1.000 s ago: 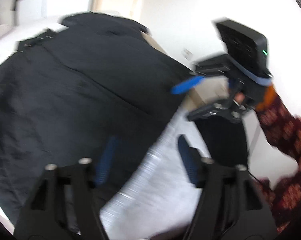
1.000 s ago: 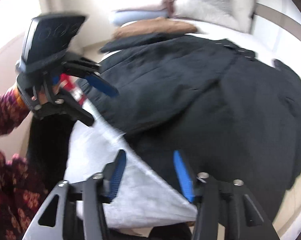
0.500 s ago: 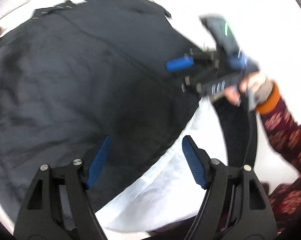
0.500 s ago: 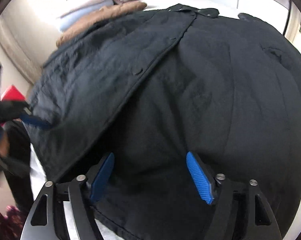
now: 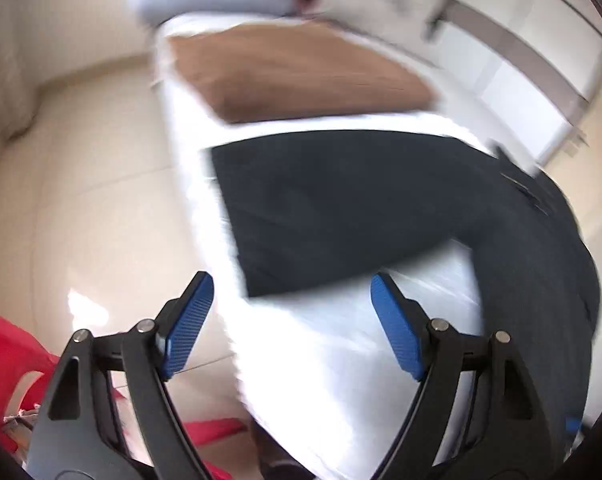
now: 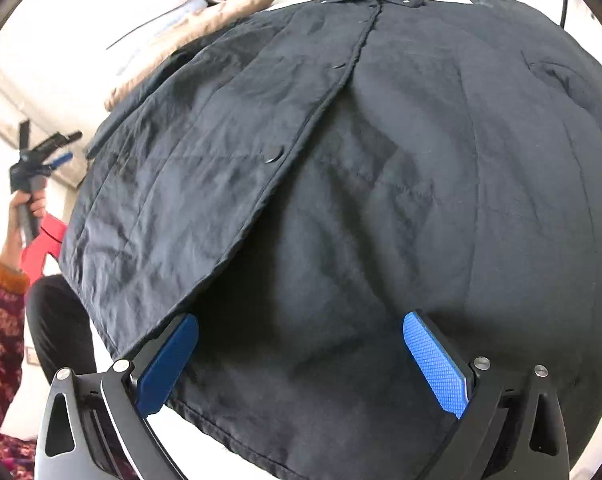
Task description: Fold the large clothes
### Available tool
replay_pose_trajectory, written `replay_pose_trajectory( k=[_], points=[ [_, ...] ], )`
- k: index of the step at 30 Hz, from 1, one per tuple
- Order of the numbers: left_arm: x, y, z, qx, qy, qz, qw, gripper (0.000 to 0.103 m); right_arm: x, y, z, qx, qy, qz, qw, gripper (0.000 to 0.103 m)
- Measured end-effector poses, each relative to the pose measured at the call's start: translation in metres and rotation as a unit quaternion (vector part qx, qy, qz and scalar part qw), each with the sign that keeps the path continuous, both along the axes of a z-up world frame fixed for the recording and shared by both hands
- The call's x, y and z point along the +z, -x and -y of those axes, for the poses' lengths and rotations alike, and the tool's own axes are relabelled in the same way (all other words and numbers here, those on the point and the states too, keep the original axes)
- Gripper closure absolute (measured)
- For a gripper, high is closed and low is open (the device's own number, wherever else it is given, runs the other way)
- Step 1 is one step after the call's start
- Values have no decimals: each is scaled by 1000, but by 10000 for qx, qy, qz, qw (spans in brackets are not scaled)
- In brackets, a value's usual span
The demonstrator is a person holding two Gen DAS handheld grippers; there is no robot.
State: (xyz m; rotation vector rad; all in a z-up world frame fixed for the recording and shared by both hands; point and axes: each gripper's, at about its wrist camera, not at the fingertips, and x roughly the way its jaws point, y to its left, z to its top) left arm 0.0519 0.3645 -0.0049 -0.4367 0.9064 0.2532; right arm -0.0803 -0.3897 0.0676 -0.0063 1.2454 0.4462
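Your right gripper (image 6: pixel 301 364) hangs low over the near hem of the black coat (image 6: pixel 341 184), and that is the relation your next move turns on: the hem runs crosswise just under the blue pads, while the coat's long axis stretches straight away from you, up the bed (image 6: pixel 61 80) to the collar at the far end. The jaws of this gripper are opening, already about as wide as they go, and they hold nothing; cloth lies beneath and between the pads, but they do not press on it. Your left gripper (image 5: pixel 293 320) is out at the left side of the bed, looking down at the left edge of the coat, with white sheet and pale floor (image 5: pixel 81 200) directly below its pads. Its jaws are opening too and are empty. So your right hand is the nearer one to the hem, and your left hand (image 6: pixel 29 208) the nearer one to the left side and sleeve; judging from that, a side fold would fall to the left and a hem lift to the right. The coat itself lies face up and spread nearly flat, dark and lightly quilted, with fine creases. The snap placket runs down the middle, and the left front panel overlaps the right, lifting open a little toward the hem. A folded brown garment (image 5: pixel 301 76) and a pile of pale bedding sit beyond the collar, a red stool (image 5: pixel 9 352) on the floor at the left.
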Motion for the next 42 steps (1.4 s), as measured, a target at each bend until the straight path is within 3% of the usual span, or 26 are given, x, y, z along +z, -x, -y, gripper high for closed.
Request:
replay_pose_trajectory(
  k=[4, 7, 8, 9, 10, 12, 14, 16, 20, 23, 25, 28, 29, 30, 32, 35, 38, 40, 42],
  points=[
    [-31, -43, -39, 374, -97, -275, 9989, 23, -5, -17, -1, -126, 175, 11, 9998, 0],
    [-40, -66, -36, 231, 131, -129, 9996, 35, -11, -25, 3, -294, 223, -37, 9993, 0],
    [-37, -62, -45, 162, 198, -89, 9996, 53, -11, -27, 2, -319, 242, -36, 9992, 0],
    [-34, -69, -41, 57, 214, -84, 9997, 80, -11, -28, 1, -332, 268, -33, 9991, 0],
    [-27, -73, -36, 55, -45, -144, 9999, 93, -9, -27, 0, -341, 288, -25, 9990, 0],
    [-7, -77, -33, 134, -603, -18, 9981, 94, -8, -28, -2, -374, 326, 20, 9988, 0],
    [32, -67, -26, 396, -1188, 418, 9912, 94, -6, -30, -1, -430, 339, 85, 9985, 0],
    [68, -69, -32, 682, -1623, 833, 9809, 94, -4, -32, -1, -504, 316, 146, 9981, 0],
    [94, -107, -38, 836, -2418, 851, 9630, 94, 0, -37, 4, -647, 213, 288, 9973, 0],
    [79, -133, -35, 955, -2992, 565, 9477, 94, 2, -43, 5, -812, 120, 482, 9955, 0],
    [57, -145, -35, 1088, -3084, 282, 9446, 93, 2, -47, 6, -961, 172, 612, 9933, 0],
    [39, -148, -26, 1260, -3271, 2, 9365, 81, 5, -48, 13, -1146, 367, 853, 9891, 0],
    [38, -144, -24, 1279, -3315, 7, 9347, 71, 7, -47, 17, -1195, 392, 936, 9876, 0],
    [36, -136, -23, 1265, -3319, 47, 9348, 54, 11, -46, 23, -1252, 410, 1016, 9861, 0],
    [40, -131, -17, 1227, -3282, 83, 9366, 32, 18, -45, 38, -1345, 417, 1092, 9840, 0],
    [57, -112, 0, 1131, -3172, 221, 9413, 30, 28, -42, 69, -1535, 241, 1070, 9820, 0],
    [70, -101, 26, 873, -2689, 428, 9583, 24, 42, -35, 112, -1984, -54, 1116, 9737, 0],
    [73, -89, 57, 461, -2010, 606, 9766, 23, 50, -30, 145, -2346, -326, 1166, 9645, 0],
    [71, -82, 91, 15, -1431, 698, 9872, 23, 57, -27, 185, -2802, -474, 1270, 9503, 0]
  ],
)
